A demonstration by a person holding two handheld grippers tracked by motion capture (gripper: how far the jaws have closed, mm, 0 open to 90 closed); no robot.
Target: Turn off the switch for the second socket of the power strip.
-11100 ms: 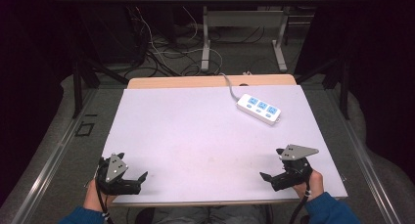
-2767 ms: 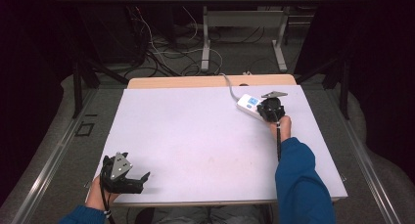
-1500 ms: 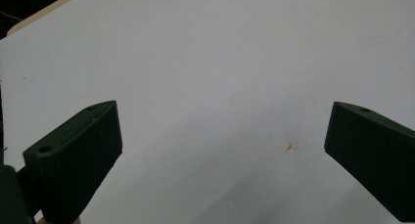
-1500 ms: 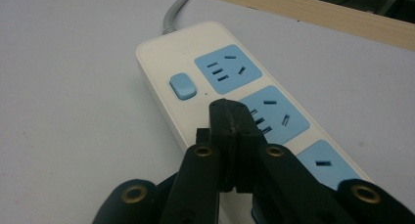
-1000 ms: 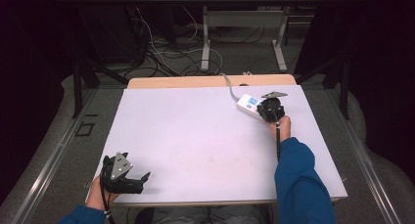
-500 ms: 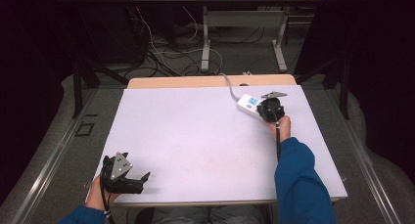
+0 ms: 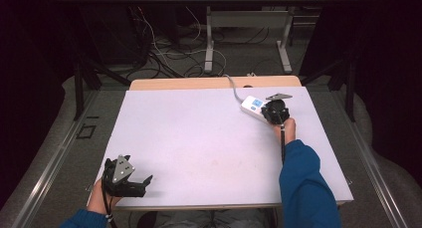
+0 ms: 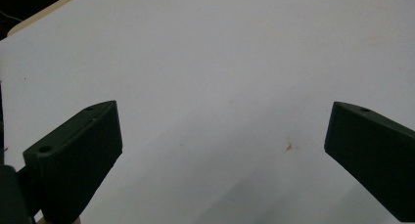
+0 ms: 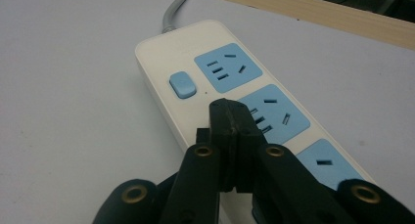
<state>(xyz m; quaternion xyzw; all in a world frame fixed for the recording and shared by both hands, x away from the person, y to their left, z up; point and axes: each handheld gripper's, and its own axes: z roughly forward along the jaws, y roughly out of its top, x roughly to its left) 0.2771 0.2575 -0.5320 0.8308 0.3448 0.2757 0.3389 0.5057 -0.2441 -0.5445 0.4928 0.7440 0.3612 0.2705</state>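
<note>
The power strip (image 7: 255,107) lies at the far right of the surface (image 7: 199,138), its grey cord (image 7: 233,86) running off the far edge; in the right gripper view it shows a blue switch (image 9: 182,84) at the cord end and then a row of blue sockets. The right tool (image 7: 275,111) hangs over the strip with its jaws pressed together and nothing between them; its closed tip (image 9: 230,117) sits just beside the switch, above the white casing by the second socket (image 9: 271,114); whether it touches the plastic I cannot tell. The left tool (image 7: 130,180) rests at the near left of the surface, jaws spread wide over bare surface, holding nothing.

The work in hand looks like pressing the switch; the risk is a miss, since the tip stands a little to the socket side of the button; pushed straight down from here it would likely land on casing or catch the socket slots. A slanted push could also slide the light strip along the smooth surface, as nothing steadies it; the left tool is well apart and no help there.
</note>
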